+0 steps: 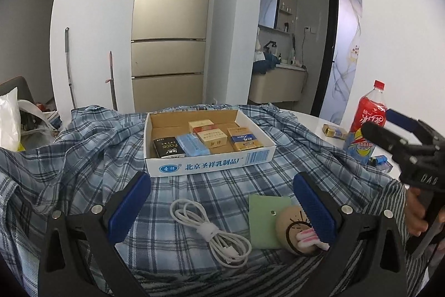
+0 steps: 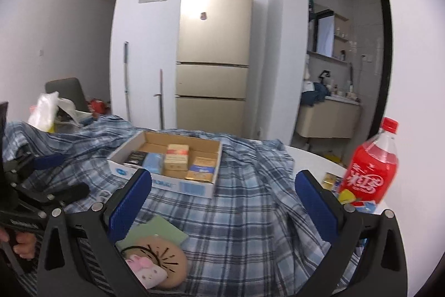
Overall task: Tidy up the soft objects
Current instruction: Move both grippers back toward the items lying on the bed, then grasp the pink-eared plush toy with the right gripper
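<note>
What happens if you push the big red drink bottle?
The tall red plastic drink bottle with a red cap looks nearly full, so it is probably heavy. It stands upright and narrow on the white table, so a high push might tip it; lying down, its round body would likely roll.

**Colour rundown of your setup**

You've got a blue, white and dark plaid shirt [image 1: 222, 185] spread out, with a white coiled cable [image 1: 211, 230] on it. The pouch [image 1: 262, 221] is pale green, and the round tan plush [image 2: 164, 260] has black line markings plus a pink and white bunny bit. Your box [image 1: 208, 160] is white outside with blue print, brown inside. The bottle [image 2: 370, 171] is red with a red cap. Both claws have blue pads [image 1: 130, 208] on black frames. The fridge [image 1: 172, 18] is champagne gold.
</note>
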A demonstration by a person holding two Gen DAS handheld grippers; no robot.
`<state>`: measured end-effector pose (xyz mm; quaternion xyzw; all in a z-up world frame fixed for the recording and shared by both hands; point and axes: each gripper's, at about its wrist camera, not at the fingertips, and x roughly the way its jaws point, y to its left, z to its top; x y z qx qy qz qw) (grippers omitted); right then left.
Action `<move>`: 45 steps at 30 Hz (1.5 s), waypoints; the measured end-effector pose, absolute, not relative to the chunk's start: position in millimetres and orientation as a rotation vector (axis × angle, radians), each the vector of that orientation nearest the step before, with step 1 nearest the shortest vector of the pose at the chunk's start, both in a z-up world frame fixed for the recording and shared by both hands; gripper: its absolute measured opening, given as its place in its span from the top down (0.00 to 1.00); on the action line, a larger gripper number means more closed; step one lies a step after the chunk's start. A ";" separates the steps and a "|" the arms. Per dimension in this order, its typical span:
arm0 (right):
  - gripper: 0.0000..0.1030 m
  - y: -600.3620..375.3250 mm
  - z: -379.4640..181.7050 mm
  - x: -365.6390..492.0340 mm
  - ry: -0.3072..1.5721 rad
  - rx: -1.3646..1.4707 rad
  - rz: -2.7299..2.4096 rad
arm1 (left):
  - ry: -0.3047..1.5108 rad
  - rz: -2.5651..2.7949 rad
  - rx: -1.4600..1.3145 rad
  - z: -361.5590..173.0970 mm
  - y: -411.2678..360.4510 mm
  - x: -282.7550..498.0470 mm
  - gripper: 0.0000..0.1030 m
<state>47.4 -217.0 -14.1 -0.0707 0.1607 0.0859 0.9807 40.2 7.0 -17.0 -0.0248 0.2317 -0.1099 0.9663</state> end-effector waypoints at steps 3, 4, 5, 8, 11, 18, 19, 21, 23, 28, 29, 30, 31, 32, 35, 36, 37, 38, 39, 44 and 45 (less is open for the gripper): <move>0.00 -216.2 -19.5 46.5 0.347 -0.140 0.193 | 0.446 -0.218 -0.043 -17.0 5.6 36.6 0.00; 0.00 -214.7 -21.6 47.5 0.369 -0.146 0.201 | 0.436 -0.220 -0.041 -16.1 5.6 34.9 0.00; 0.00 -213.8 -22.7 47.6 0.383 -0.154 0.201 | 0.427 -0.225 -0.037 -14.6 5.0 33.3 0.00; 0.00 -209.6 -28.0 48.1 0.413 -0.181 0.211 | 0.402 -0.218 -0.004 -12.3 -0.6 27.9 0.00; 0.00 -204.7 -32.2 49.5 0.450 -0.207 0.230 | 0.401 -0.223 0.013 -12.0 -4.0 27.2 0.00; 0.00 -199.2 -42.7 60.0 0.609 -0.156 0.357 | 0.450 -0.175 -0.010 -13.6 4.1 33.3 0.00; 0.02 -199.5 -46.5 63.0 0.656 -0.127 0.380 | 0.447 -0.183 -0.024 -12.6 7.1 32.7 0.01; 0.06 -200.7 -54.6 67.0 0.730 -0.074 0.421 | 0.446 -0.189 -0.037 -12.1 9.7 31.9 0.03; 0.11 -200.7 -63.5 68.3 0.777 -0.038 0.440 | 0.462 -0.187 -0.034 -13.9 9.5 33.7 0.04; 0.16 -185.0 -75.5 60.6 0.802 -0.112 0.446 | 0.481 -0.187 -0.021 -17.2 6.6 35.9 0.04; 0.18 -181.5 -76.7 59.0 0.810 -0.126 0.461 | 0.478 -0.191 -0.023 -17.2 6.9 35.1 0.04; 0.19 -178.5 -78.1 57.7 0.820 -0.134 0.477 | 0.474 -0.202 -0.027 -17.2 7.5 34.4 0.08; 0.23 -176.7 -78.9 57.0 0.832 -0.136 0.497 | 0.475 -0.207 -0.029 -17.0 7.5 34.9 0.08; 0.26 -177.1 -79.2 57.3 0.843 -0.132 0.515 | 0.479 -0.208 -0.030 -17.6 7.5 35.7 0.08; 0.30 -177.7 -84.9 62.3 0.875 -0.110 0.527 | 0.497 -0.209 -0.034 -20.2 7.7 39.4 0.11; 0.32 -179.2 -87.9 64.4 0.892 -0.099 0.526 | 0.504 -0.210 -0.036 -21.1 7.9 40.7 0.11; 0.38 -179.6 -90.2 66.4 0.907 -0.088 0.527 | 0.509 -0.211 -0.037 -21.9 7.8 41.8 0.11; 0.44 -181.4 -92.5 68.5 0.922 -0.075 0.529 | 0.512 -0.212 -0.037 -22.2 7.6 42.3 0.11; 0.47 -182.6 -95.2 70.3 0.937 -0.065 0.530 | 0.513 -0.212 -0.036 -22.3 7.4 42.5 0.12; 0.57 -179.4 -102.8 71.3 0.967 -0.076 0.534 | 0.527 -0.209 -0.028 -24.8 5.3 45.3 0.16; 0.59 -179.1 -102.4 70.4 0.960 -0.080 0.537 | 0.535 -0.208 -0.030 -25.8 5.5 46.7 0.17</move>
